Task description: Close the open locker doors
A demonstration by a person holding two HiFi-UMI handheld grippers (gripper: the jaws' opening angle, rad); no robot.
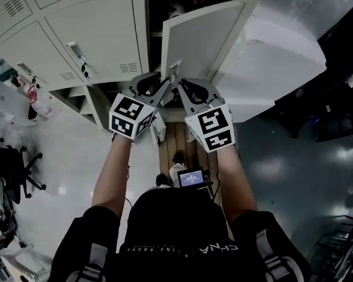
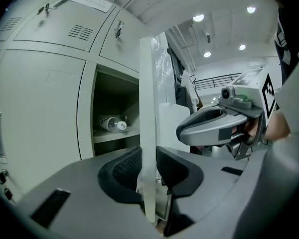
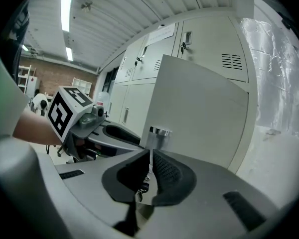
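A pale grey locker door (image 1: 200, 40) stands open, swung out from its dark compartment (image 1: 182, 4). Both grippers meet at its free edge. My left gripper (image 1: 163, 82) straddles the door's edge (image 2: 147, 108), one pad against each face of it, shut on it (image 2: 148, 176). My right gripper (image 1: 183, 82) is shut (image 3: 150, 176) on a thin metal tab just below the round silver lock (image 3: 159, 132) on the door's front face (image 3: 204, 108). Each gripper shows in the other's view: the right gripper's body (image 2: 214, 126), the left gripper's body (image 3: 104, 128).
Closed lockers (image 1: 94, 34) fill the wall to the left. A plastic bottle (image 2: 111, 123) lies on the shelf inside the open compartment. A lower compartment (image 1: 76, 98) is open too. A plastic-wrapped white block (image 1: 276, 57) stands right of the door. An office chair (image 1: 12, 163) is at the left.
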